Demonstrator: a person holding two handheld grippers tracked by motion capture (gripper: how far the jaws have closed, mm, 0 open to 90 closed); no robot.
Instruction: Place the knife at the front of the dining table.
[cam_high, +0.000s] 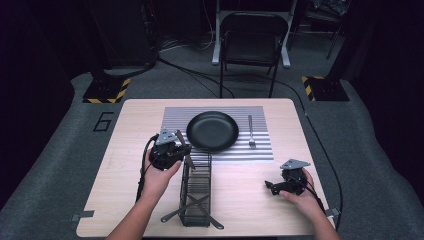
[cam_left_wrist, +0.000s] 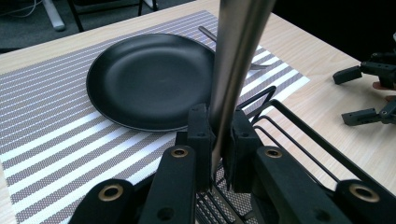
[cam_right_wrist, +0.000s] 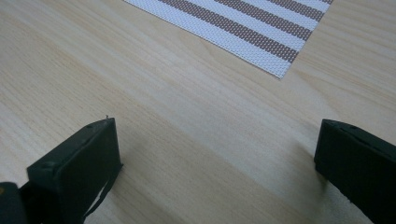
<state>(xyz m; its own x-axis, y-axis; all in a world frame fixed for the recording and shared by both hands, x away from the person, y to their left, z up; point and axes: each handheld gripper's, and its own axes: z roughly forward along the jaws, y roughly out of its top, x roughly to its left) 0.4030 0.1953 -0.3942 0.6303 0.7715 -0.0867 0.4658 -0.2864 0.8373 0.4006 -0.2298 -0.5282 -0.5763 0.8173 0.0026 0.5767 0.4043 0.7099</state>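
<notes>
My left gripper (cam_high: 176, 146) (cam_left_wrist: 217, 135) is shut on the smooth metal handle of a utensil (cam_left_wrist: 236, 56) (cam_high: 189, 159), which stands nearly upright over the far end of a black wire basket (cam_high: 196, 190) (cam_left_wrist: 299, 135). The utensil's working end is hidden below the jaws. Just beyond lies a black plate (cam_high: 212, 131) (cam_left_wrist: 149, 79) on a striped placemat (cam_high: 175, 120) (cam_left_wrist: 46, 116), with a fork (cam_high: 251, 131) to its right. My right gripper (cam_high: 272, 187) (cam_right_wrist: 217, 140) rests open above bare wood at the table's right, with nothing between its fingers.
Two more utensils (cam_high: 192, 210) cross at the basket's near end and stick out past its sides. The placemat's corner (cam_right_wrist: 280, 70) lies ahead of the right gripper. A folding chair (cam_high: 252, 40) stands beyond the table's far edge.
</notes>
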